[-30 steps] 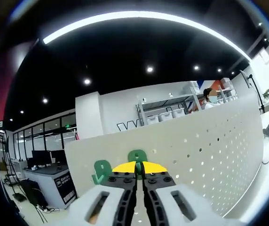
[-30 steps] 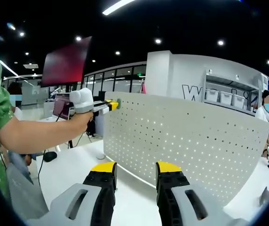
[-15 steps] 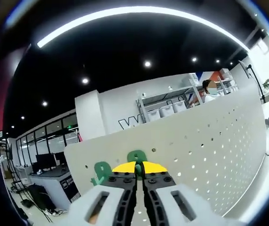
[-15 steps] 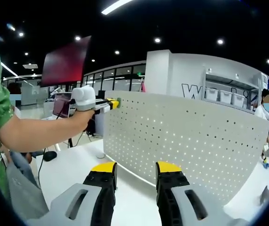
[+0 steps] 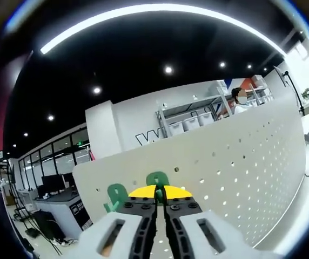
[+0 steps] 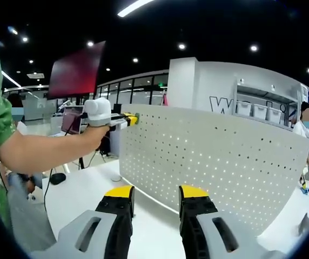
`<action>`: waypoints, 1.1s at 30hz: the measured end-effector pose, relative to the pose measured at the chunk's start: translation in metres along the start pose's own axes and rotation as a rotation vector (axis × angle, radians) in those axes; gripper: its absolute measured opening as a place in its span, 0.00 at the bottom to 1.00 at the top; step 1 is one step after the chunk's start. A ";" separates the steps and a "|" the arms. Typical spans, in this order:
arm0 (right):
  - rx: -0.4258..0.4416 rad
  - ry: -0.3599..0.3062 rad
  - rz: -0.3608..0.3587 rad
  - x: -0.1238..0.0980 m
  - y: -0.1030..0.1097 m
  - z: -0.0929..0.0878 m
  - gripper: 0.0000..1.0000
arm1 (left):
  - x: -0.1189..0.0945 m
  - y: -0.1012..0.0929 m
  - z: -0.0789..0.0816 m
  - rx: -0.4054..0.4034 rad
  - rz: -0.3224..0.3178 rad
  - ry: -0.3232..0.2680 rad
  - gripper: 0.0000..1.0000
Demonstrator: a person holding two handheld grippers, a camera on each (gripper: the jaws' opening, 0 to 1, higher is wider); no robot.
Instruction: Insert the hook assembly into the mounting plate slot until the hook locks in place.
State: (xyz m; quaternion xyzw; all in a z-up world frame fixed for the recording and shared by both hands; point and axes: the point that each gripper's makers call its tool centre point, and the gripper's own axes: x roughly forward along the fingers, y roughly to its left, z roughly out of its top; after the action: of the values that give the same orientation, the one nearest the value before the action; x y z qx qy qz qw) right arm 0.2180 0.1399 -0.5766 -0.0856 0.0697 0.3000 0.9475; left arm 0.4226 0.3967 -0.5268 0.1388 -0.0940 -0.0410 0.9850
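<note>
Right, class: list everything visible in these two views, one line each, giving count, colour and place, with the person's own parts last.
pegboard: one, white, upright on the table
green hooks: two, green, at the pegboard's top corner; one in the left jaws, one beside it
table: one, white, under the pegboard
shelf bins: several, white, background rack
left hand-held gripper: one, black jaws with yellow tips, shut on a hook
right hand-held gripper: one, same colours, open, empty, facing the pegboard
person's arm: one, green sleeve, holding the left gripper
</note>
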 end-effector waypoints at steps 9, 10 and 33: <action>-0.001 -0.001 0.006 0.001 0.001 0.001 0.33 | 0.001 -0.001 0.000 -0.037 -0.019 0.001 0.12; -0.001 -0.003 0.007 0.001 0.001 0.001 0.33 | 0.001 0.000 0.000 -0.041 -0.019 0.001 0.13; -0.007 -0.019 0.024 -0.002 0.007 0.005 0.33 | -0.017 -0.004 0.007 -0.119 -0.039 -0.003 0.31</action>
State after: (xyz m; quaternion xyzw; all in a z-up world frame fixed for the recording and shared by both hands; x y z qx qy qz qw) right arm 0.2131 0.1455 -0.5720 -0.0853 0.0609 0.3125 0.9441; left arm 0.4047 0.3930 -0.5237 0.0817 -0.0903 -0.0659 0.9904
